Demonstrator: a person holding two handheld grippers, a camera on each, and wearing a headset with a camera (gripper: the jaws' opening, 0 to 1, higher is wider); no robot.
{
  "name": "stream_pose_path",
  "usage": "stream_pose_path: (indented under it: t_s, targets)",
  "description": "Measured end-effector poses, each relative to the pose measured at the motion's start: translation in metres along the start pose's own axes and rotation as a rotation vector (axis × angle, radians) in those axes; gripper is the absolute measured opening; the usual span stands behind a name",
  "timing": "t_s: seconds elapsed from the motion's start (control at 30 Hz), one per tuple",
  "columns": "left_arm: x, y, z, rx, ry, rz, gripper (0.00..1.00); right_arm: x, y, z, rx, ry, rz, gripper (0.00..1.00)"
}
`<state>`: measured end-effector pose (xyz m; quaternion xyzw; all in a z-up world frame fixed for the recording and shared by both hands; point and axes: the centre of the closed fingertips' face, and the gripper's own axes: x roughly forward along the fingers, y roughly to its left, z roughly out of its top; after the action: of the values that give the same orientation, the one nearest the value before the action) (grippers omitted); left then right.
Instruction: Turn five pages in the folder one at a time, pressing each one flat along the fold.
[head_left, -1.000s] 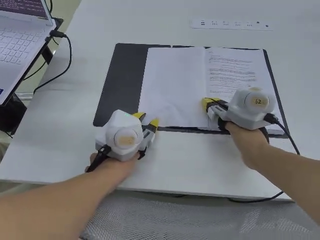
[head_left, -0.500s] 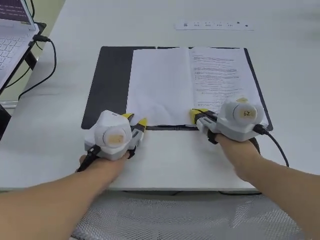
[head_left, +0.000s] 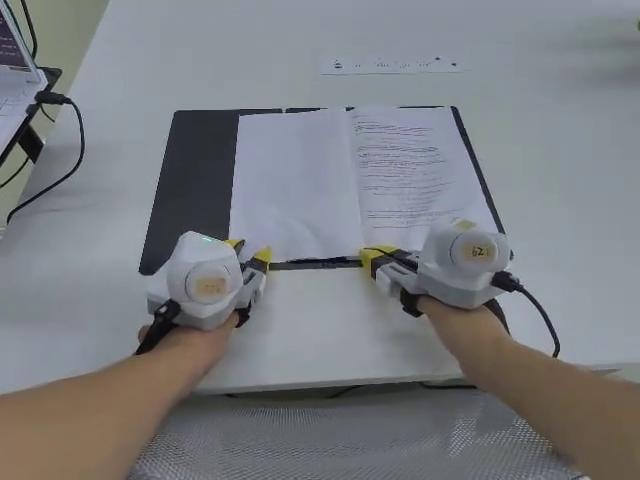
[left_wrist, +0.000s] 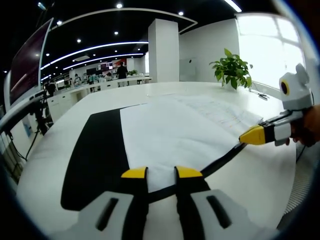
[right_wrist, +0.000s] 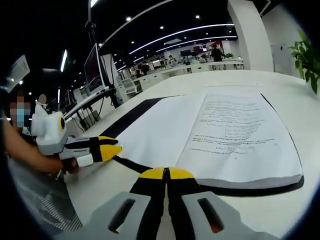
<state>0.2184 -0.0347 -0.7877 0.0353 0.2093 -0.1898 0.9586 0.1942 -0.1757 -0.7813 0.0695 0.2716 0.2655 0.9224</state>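
Observation:
The black folder (head_left: 190, 175) lies open on the white table. A blank white page (head_left: 290, 185) lies left of the fold and a printed page (head_left: 410, 165) right of it, both flat. My left gripper (head_left: 250, 255) rests at the folder's near edge below the blank page. Its yellow-tipped jaws stand a little apart in the left gripper view (left_wrist: 161, 172), with nothing between them. My right gripper (head_left: 372, 258) sits at the near edge close to the fold. In its own view (right_wrist: 166, 173) the tips meet, holding nothing. Each gripper shows in the other's view (left_wrist: 252, 135) (right_wrist: 112, 148).
A white power strip (head_left: 390, 66) lies on the table beyond the folder. A black cable (head_left: 60, 150) runs down the far left. The right gripper's cable (head_left: 535, 310) trails over the table's front edge. A potted plant (left_wrist: 231, 67) stands far off.
The camera has swung, shifting the whole picture left. My right gripper has drawn back off the printed page to the folder's near edge. The left gripper keeps its place by the folder.

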Motion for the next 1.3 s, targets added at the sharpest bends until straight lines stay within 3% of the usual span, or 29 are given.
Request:
stream_pose_path:
  t_s: [0.1,0.33,0.47,0.77,0.9,1.2,1.3]
  targets:
    - [0.000,0.000,0.000,0.002,0.003,0.001,0.19,-0.006,0.005,-0.006,0.004,0.036,0.013,0.00]
    - [0.000,0.000,0.000,-0.007,0.022,0.002,0.19,-0.025,0.012,0.014,-0.006,0.029,0.030,0.00]
    - [0.000,0.000,0.001,-0.021,0.040,0.003,0.19,-0.038,0.007,0.024,0.001,0.035,0.023,0.00]
    - [0.003,-0.004,0.004,-0.112,0.165,-0.001,0.24,-0.068,-0.011,0.054,0.015,-0.018,-0.031,0.00]
    - [0.002,-0.007,0.010,-0.147,0.197,0.004,0.36,-0.080,-0.021,0.065,0.016,-0.038,-0.063,0.00]
    - [-0.019,-0.014,0.035,-0.155,0.148,-0.011,0.41,-0.099,-0.041,0.068,0.012,-0.041,-0.101,0.00]
    - [-0.028,-0.014,0.042,-0.167,0.134,-0.011,0.44,-0.102,-0.047,0.064,0.024,-0.026,-0.109,0.09]
